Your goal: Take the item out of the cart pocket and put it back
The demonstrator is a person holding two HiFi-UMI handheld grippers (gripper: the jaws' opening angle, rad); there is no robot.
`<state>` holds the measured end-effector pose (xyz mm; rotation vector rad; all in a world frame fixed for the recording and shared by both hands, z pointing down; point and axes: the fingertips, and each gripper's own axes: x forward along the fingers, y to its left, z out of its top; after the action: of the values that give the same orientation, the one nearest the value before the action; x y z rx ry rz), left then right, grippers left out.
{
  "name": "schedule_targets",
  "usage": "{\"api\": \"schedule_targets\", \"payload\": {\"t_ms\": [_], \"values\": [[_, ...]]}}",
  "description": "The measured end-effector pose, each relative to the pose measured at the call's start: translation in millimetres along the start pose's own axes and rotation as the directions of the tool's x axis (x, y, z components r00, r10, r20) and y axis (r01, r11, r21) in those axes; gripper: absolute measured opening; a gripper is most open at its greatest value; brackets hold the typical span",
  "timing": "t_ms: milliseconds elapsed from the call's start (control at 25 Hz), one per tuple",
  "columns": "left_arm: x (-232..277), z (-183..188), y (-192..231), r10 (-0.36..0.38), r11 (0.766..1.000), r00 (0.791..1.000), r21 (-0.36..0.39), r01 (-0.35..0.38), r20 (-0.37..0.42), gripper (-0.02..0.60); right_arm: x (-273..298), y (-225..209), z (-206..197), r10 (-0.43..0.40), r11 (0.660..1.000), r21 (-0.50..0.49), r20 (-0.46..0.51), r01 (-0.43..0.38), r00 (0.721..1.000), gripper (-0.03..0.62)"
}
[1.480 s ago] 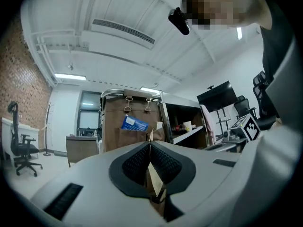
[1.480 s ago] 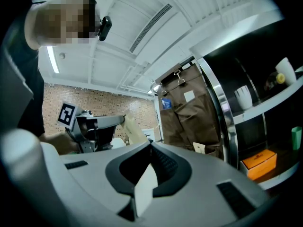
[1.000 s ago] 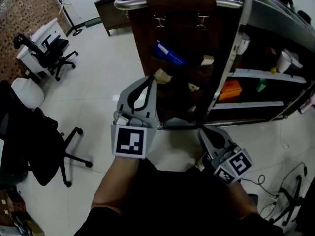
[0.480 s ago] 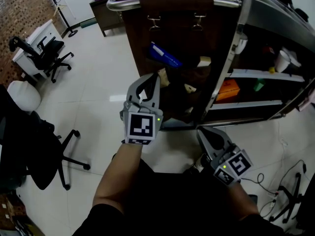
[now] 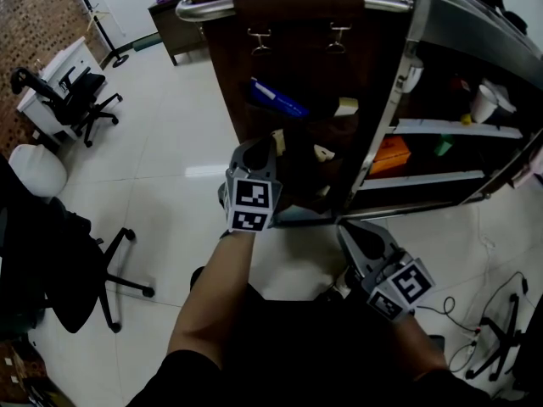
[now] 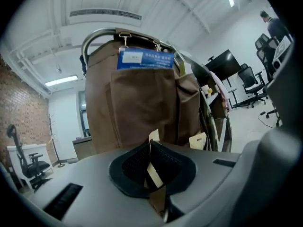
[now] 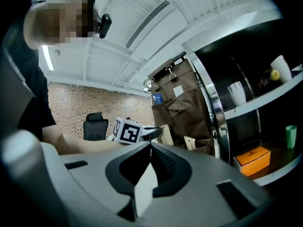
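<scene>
Left gripper [image 5: 265, 147] is up against the lower left part of the brown pocket organizer [image 5: 310, 58], which hangs from the cart's chrome handle rail [image 5: 204, 8]. Its jaws are closed tight on a tan card [image 6: 154, 174]. In the left gripper view the card is pinched between the pads, top corner poking above them, organizer straight ahead behind it. The card is outside the pockets, just in front of the organizer's lower half. Can't tell if its edge touches the fabric. In the head view it shows as a pale slip at the gripper tips.

Right gripper [image 5: 349, 230] sits low, below the organizer's bottom edge, well apart from the card. In the right gripper view its jaw tips are together with nothing gripped. It points toward the organizer, and the left gripper's marker cube [image 7: 127, 131] shows left of the organizer.

Organizer pockets:
- blue packet [image 5: 276, 100] in the upper left pocket
- second tan card [image 5: 346, 106] to the right of it
- third tan card [image 5: 322, 153] in a lower pocket

Right of the organizer are cart shelves with an orange box [image 5: 395, 153] and a white cup [image 5: 485, 104]. Left of the organizer is white tile floor [image 5: 170, 168] with a black office chair [image 5: 81, 91].
</scene>
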<state>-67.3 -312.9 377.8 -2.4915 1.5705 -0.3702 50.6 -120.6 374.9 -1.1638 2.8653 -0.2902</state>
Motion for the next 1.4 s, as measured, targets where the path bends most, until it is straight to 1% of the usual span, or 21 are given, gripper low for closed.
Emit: {"api": "schedule_targets", "payload": {"t_ms": [120,240,480,600,640,720,880,1080,1160,1200,1280,1400], "values": [[9.5,-25.3,-5.8,-0.008,1.0,0.998,0.016,0.009,-0.067,0.002,0.8,0.5,-0.1,-0.003,1.0,-0.005,0.002,0.003,1.0,0.017],[16.3,-42.3,-13.1,-0.031,0.999,0.993,0.022,0.034,-0.112,0.002,0.5,0.4,-1.5,-0.004,1.0,-0.001,-0.004,0.004,1.0,0.017],[18.1,-43.6,-20.3,-0.046,0.999,0.992,0.017,0.049,-0.12,0.002,-0.6,-2.1,-1.4,-0.009,1.0,-0.003,0.002,0.009,1.0,0.017],[16.1,-44.1,-23.1,-0.069,0.997,0.991,-0.028,0.066,-0.114,0.006,-1.3,-0.5,-3.2,-0.004,1.0,0.006,-0.008,0.004,1.0,0.017],[15.6,-43.5,-24.3,-0.081,0.996,0.991,-0.044,0.077,-0.109,0.014,-1.1,0.3,-2.1,-0.002,1.0,0.009,-0.004,0.002,1.0,0.017],[14.3,-41.0,-25.9,-0.093,0.994,0.991,-0.06,0.088,-0.095,0.078,-1.4,1.9,-1.4,0.001,1.0,0.017,-0.002,-0.001,1.0,0.017],[8.3,-30.6,-27.4,-0.102,0.992,0.993,-0.082,0.096,-0.067,0.078,-2.3,3.7,-2.8,0.004,1.0,0.01,-0.006,-0.004,1.0,0.017],[-9.8,4.2,-27.5,-0.099,0.992,0.995,-0.082,0.099,0.007,0.078,-4.0,4.9,-0.5,0.001,1.0,-0.001,0.003,-0.001,1.0,0.017],[-19.5,20.2,-26.2,-0.096,0.989,0.995,-0.105,0.099,0.041,0.068,-3.9,6.6,2.1,0.003,1.0,-0.002,0.014,-0.003,1.0,0.017],[-24.9,27.5,-25.1,-0.092,0.988,0.994,-0.121,0.098,0.054,0.02,-3.8,8.0,4.0,0.004,1.0,-0.004,0.021,-0.004,1.0,0.017],[-36.3,40.8,-22.4,-0.087,0.983,0.993,-0.157,0.098,0.075,0.02,-3.5,11.6,6.9,0.007,1.0,-0.007,0.032,-0.007,0.999,0.017],[-53.1,58.8,-22.1,-0.103,0.969,0.989,-0.214,0.123,0.103,0.02,-3.5,16.1,9.3,0.016,1.0,-0.014,0.037,-0.016,0.999,0.017]]}}
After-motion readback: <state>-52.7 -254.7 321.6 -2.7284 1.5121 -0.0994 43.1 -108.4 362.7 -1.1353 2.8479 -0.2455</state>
